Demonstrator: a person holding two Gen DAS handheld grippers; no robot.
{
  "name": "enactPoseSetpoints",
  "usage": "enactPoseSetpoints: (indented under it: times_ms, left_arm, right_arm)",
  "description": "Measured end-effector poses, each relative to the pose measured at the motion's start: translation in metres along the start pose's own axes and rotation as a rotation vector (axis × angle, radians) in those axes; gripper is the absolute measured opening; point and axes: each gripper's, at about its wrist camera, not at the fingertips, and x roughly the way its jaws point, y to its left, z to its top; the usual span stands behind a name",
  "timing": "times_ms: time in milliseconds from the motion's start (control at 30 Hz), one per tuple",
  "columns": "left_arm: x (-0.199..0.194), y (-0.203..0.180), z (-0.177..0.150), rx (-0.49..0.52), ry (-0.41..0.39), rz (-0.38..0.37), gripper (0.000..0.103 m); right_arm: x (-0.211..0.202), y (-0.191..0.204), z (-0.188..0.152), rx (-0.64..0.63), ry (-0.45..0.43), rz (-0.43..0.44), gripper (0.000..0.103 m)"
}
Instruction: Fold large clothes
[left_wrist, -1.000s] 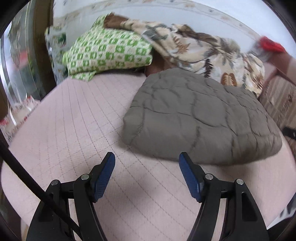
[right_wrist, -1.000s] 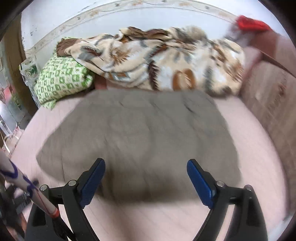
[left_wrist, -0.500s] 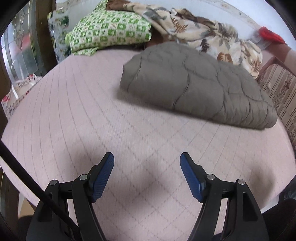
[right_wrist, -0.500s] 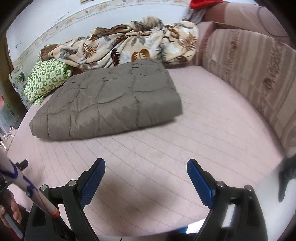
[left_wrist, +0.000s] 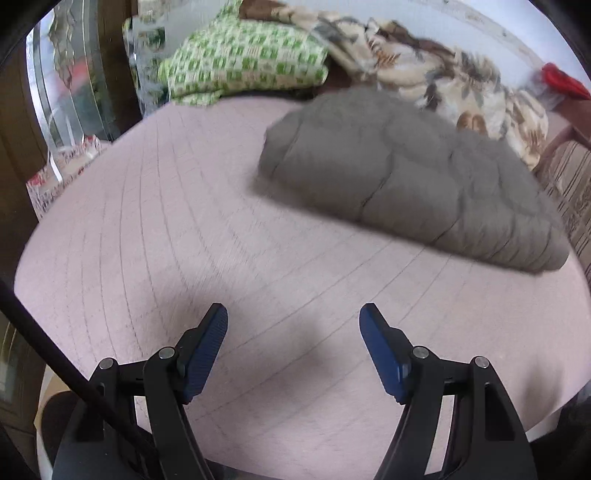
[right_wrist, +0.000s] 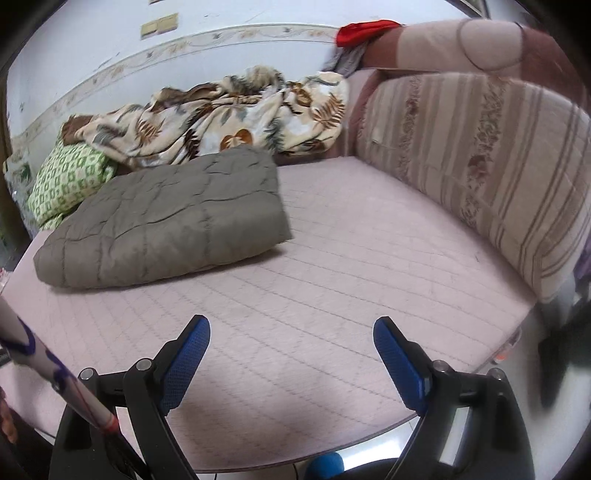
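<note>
A grey quilted garment (left_wrist: 406, 177) lies folded into a thick rectangle on the pink quilted mattress (left_wrist: 221, 240). It also shows in the right wrist view (right_wrist: 166, 221), toward the back left. My left gripper (left_wrist: 293, 332) is open and empty, over the bare mattress well short of the garment. My right gripper (right_wrist: 291, 343) is open and empty, near the mattress's front edge, well clear of the garment.
A green checked pillow (left_wrist: 243, 62) and a leaf-print blanket (right_wrist: 221, 114) lie along the back wall. A striped headboard (right_wrist: 480, 177) bounds the right side, with a red cloth (right_wrist: 365, 31) on top. The mattress (right_wrist: 332, 277) ends just below my right gripper.
Both grippers have pulled back from the folded garment toward the front edge of the mattress. The garment stays where it lay. Both jaws remain open.
</note>
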Motion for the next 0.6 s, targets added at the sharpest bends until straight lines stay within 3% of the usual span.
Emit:
enactPoseSetpoints:
  times_ms: [67, 133, 200, 433, 600]
  left_arm:
    - [-0.011, -0.021, 0.011, 0.023, -0.018, 0.003, 0.073]
    - [-0.020, -0.042, 0.020, 0.050, -0.036, -0.003, 0.073]
    - [-0.027, -0.067, 0.029, 0.082, -0.053, -0.009, 0.073]
    - [-0.029, -0.134, 0.056, 0.108, -0.056, -0.077, 0.073]
    - [-0.027, -0.171, 0.058, 0.158, -0.074, -0.080, 0.073]
  right_arm:
    - [0.000, -0.013, 0.003, 0.062, -0.004, 0.081, 0.093]
    - [-0.001, -0.020, 0.005, 0.090, -0.045, 0.108, 0.094]
    - [0.010, -0.023, 0.007, 0.124, -0.014, 0.148, 0.094]
    - [0.025, -0.018, 0.012, 0.130, -0.016, 0.207, 0.094]
    - [0.032, -0.028, 0.012, 0.153, -0.016, 0.214, 0.094]
